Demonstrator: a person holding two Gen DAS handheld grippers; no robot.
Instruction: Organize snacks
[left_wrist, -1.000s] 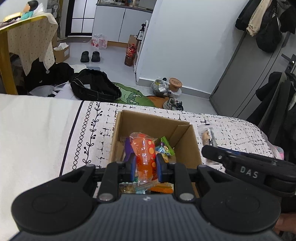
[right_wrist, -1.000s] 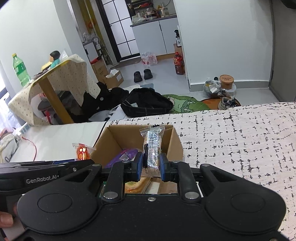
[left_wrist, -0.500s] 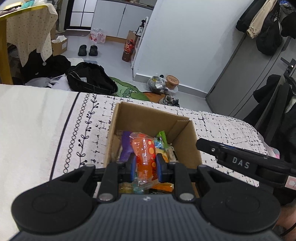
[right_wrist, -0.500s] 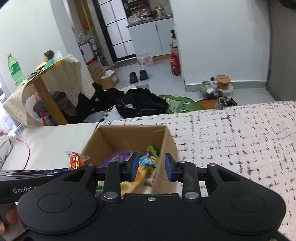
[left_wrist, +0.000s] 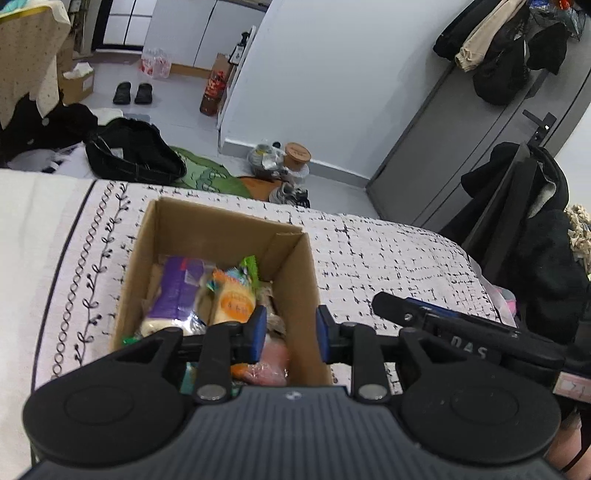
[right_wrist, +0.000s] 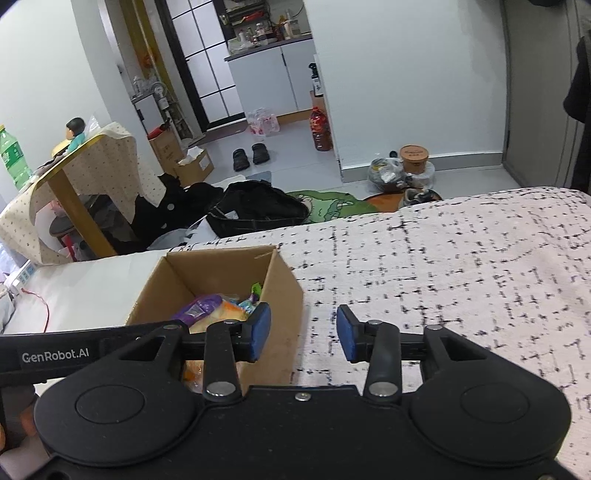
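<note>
An open cardboard box (left_wrist: 291, 266) sits on the patterned bed cover and holds several snack packs: a purple pack (left_wrist: 177, 291), an orange-labelled pack (left_wrist: 232, 302) and an orange-pink pack (left_wrist: 269, 362) at the near end. My left gripper (left_wrist: 288, 338) is open and empty, just above the box's near right corner. My right gripper (right_wrist: 302, 338) is open and empty, over the cover just right of the box (right_wrist: 280, 280). The purple pack (right_wrist: 201, 306) shows inside.
The black-and-white patterned cover (right_wrist: 443, 266) stretches to the right of the box. Beyond the bed edge lie a black bag (left_wrist: 133, 155), shoes and a draped table (right_wrist: 81, 177). Coats (left_wrist: 532, 229) hang at the right.
My left gripper opened and let the orange spotted pack drop into the box. My right gripper had released its clear-wrapped snack into the box, opened wider and moved right off the box.
</note>
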